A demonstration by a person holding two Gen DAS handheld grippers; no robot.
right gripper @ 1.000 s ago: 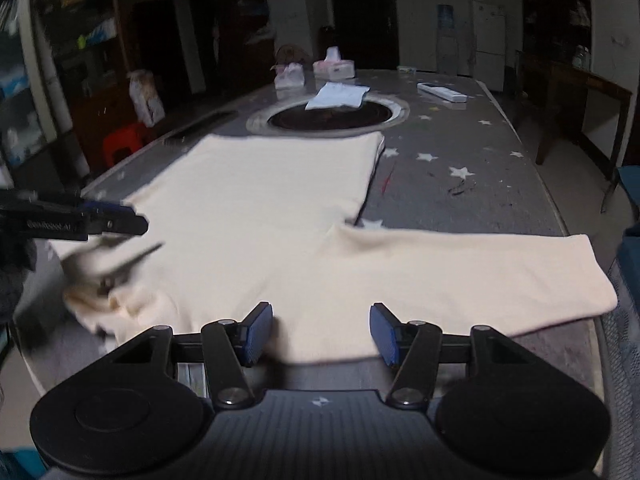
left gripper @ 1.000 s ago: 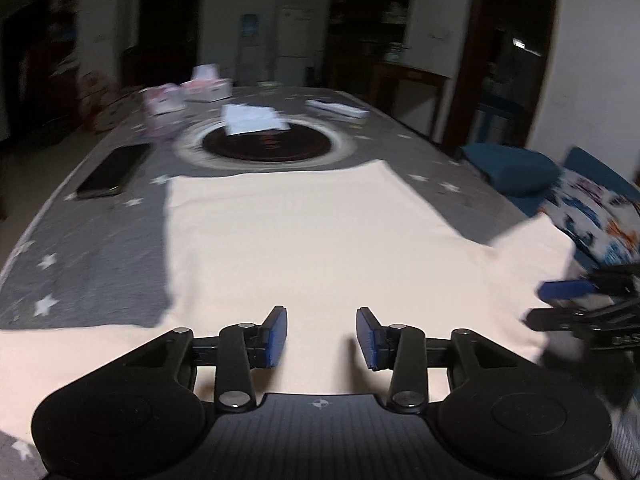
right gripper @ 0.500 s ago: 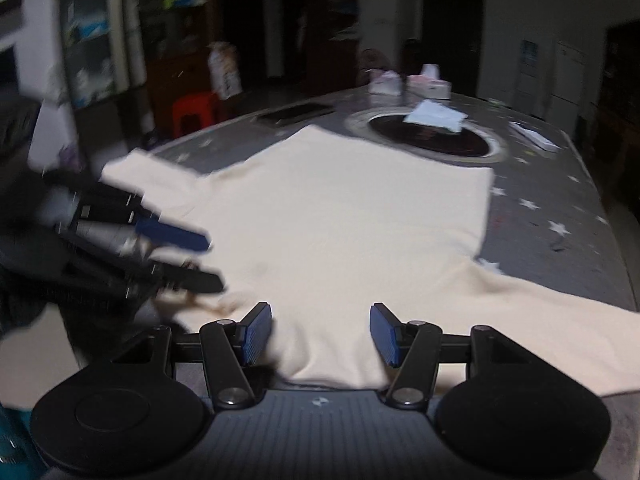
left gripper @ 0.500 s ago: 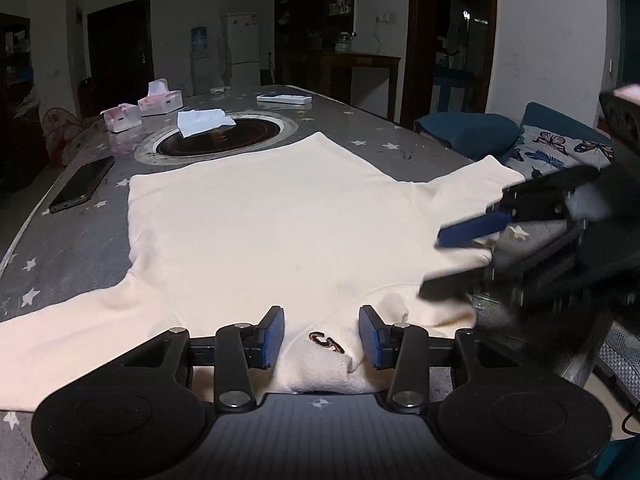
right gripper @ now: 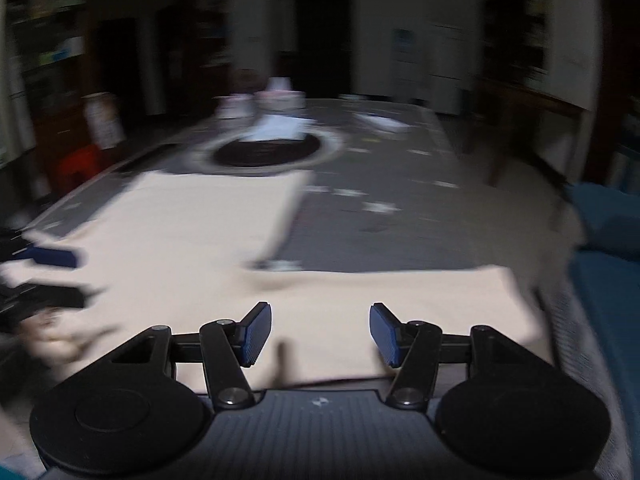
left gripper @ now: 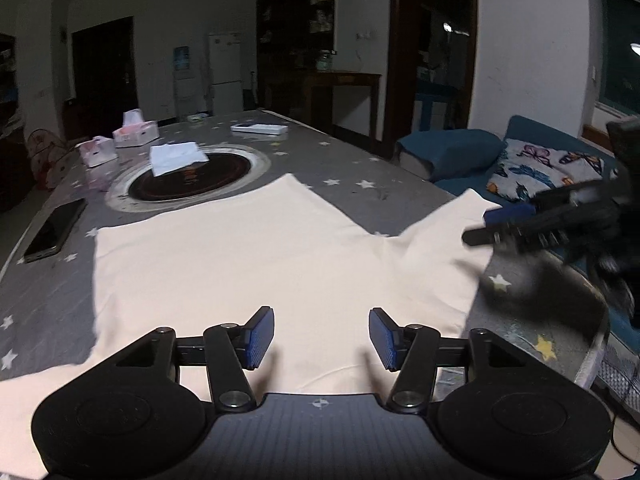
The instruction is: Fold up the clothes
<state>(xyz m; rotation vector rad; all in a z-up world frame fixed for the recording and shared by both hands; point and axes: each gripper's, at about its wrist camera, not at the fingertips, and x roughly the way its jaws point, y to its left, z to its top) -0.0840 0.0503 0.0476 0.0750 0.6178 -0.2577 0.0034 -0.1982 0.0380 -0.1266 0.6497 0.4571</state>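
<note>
A cream long-sleeved top [left gripper: 240, 260] lies spread flat on the grey star-patterned table [left gripper: 352, 160]. My left gripper [left gripper: 320, 336] hovers over its near edge. Its jaws are opening, with nothing between the blue pads. In the blurred right wrist view the top [right gripper: 180, 240] fills the left and its right sleeve [right gripper: 400, 292] runs across the front. My right gripper [right gripper: 320, 334] is open above that sleeve, holding nothing. From the left wrist view the right gripper [left gripper: 496, 226] sits at the sleeve's end [left gripper: 448, 232]. The left gripper [right gripper: 56, 276] shows at the far left.
A dark phone [left gripper: 54, 230] lies at the table's left edge. A round sunken hotplate [left gripper: 190, 178] with white paper [left gripper: 176, 156] lies beyond the top, with tissue boxes [left gripper: 134, 132] and a white remote [left gripper: 260, 129] farther back. A blue sofa with a butterfly cushion [left gripper: 548, 164] stands right.
The left jaws have spread wider and the collar label is no longer between them. The right gripper has swung rightwards to the sleeve end, blurring its view.
</note>
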